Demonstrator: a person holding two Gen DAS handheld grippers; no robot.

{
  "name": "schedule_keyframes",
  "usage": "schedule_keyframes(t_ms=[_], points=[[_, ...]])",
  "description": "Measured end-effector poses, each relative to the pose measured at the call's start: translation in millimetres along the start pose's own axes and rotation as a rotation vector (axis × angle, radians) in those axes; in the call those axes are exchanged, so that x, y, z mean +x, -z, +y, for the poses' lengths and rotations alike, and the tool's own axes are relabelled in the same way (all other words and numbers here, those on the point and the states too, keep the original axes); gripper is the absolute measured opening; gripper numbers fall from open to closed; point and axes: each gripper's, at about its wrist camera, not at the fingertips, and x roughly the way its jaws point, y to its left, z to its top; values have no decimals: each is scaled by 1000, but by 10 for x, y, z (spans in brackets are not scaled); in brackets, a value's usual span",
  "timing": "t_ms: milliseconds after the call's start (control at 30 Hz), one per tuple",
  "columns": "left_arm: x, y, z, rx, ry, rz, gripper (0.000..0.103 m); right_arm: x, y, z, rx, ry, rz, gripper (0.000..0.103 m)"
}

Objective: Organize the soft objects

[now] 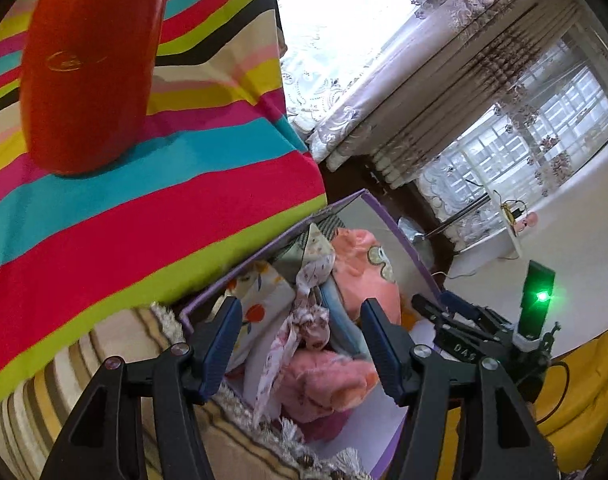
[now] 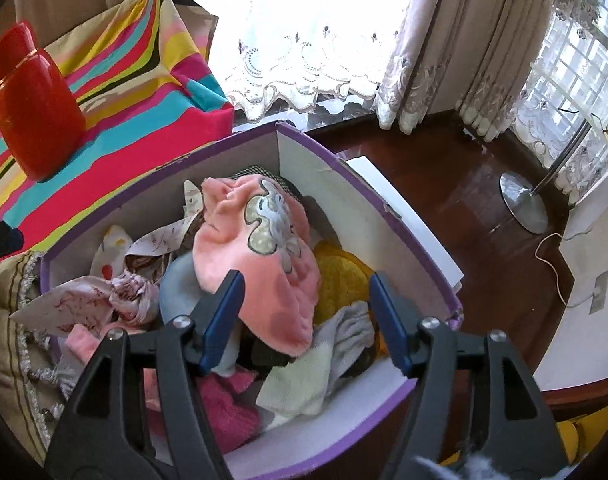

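A purple-edged cardboard box (image 2: 404,236) stands on a dark wooden floor, packed with soft clothes. On top lies a peach fleece garment (image 2: 264,264) with a pale appliqué patch. Around it sit a floral print cloth (image 2: 132,292) knotted at the left, a yellow knit piece (image 2: 340,276) at the right, a grey-white cloth (image 2: 344,328) and a deep pink knit (image 2: 224,408) near the front.

The right gripper (image 2: 302,316) hangs over the box with its blue-padded jaws spread; the peach garment lies between and below them, unpinched. The left gripper (image 1: 300,344) also has its jaws apart, above the floral cloth (image 1: 300,328) and a pink fleece piece (image 1: 324,384), gripping nothing.

Beside the box, a brightly striped cloth (image 2: 144,92) covers a raised surface, where a red jar (image 2: 36,112) stands. A beige striped fringed fabric (image 1: 116,360) presses against the box's left wall. Behind are lace curtains (image 2: 304,68), and a metal lamp base (image 2: 524,204) rests on the floor.
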Motion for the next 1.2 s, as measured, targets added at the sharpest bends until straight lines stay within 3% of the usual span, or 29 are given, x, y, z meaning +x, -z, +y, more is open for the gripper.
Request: schedule_keyframes(t_ms=[300, 500, 633, 967, 1200], points=[[-198, 440, -190, -10, -36, 17, 65, -331, 166, 12, -8, -23, -20, 74], [-306, 776, -428, 17, -122, 4, 76, -602, 392, 122, -38, -4, -26, 76], [-408, 964, -518, 14, -177, -29, 77, -832, 622, 107, -36, -4, -52, 77], [-406, 1045, -539, -14, -229, -66, 83, -1057, 657, -65, 23, -29, -129, 78], [-385, 1022, -545, -24, -224, -62, 85, -1022, 645, -60, 20, -34, -125, 78]])
